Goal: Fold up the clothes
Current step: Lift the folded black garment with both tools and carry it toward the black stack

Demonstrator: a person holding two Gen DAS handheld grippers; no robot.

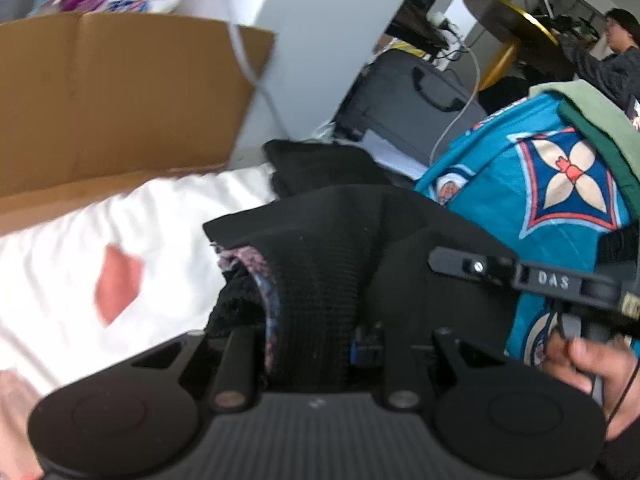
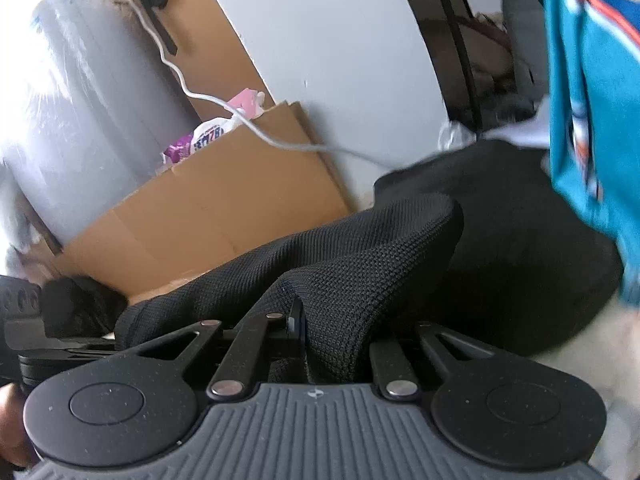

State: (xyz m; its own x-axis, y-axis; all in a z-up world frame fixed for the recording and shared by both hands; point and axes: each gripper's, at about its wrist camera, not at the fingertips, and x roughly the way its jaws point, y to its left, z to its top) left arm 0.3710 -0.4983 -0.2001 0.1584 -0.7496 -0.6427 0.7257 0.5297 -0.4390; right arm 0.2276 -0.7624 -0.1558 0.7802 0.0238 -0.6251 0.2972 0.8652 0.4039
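A black knit garment (image 1: pixel 320 248) with a patterned lining fills the middle of the left wrist view, lifted above the white bed sheet (image 1: pixel 132 232). My left gripper (image 1: pixel 316 340) is shut on a bunched fold of it; the fingertips are buried in the cloth. The same black garment (image 2: pixel 360 248) fills the right wrist view. My right gripper (image 2: pixel 332 340) is shut on another fold of it. The right gripper's body (image 1: pixel 560 280) and the hand holding it show at the right of the left wrist view.
A cardboard box (image 1: pixel 120 92) stands beyond the bed by a white wall, with a white cable (image 2: pixel 240 120) over it. A teal patterned hamper (image 1: pixel 552 184) holding green cloth is at the right. More black clothing (image 1: pixel 320 164) lies behind. A person sits far right.
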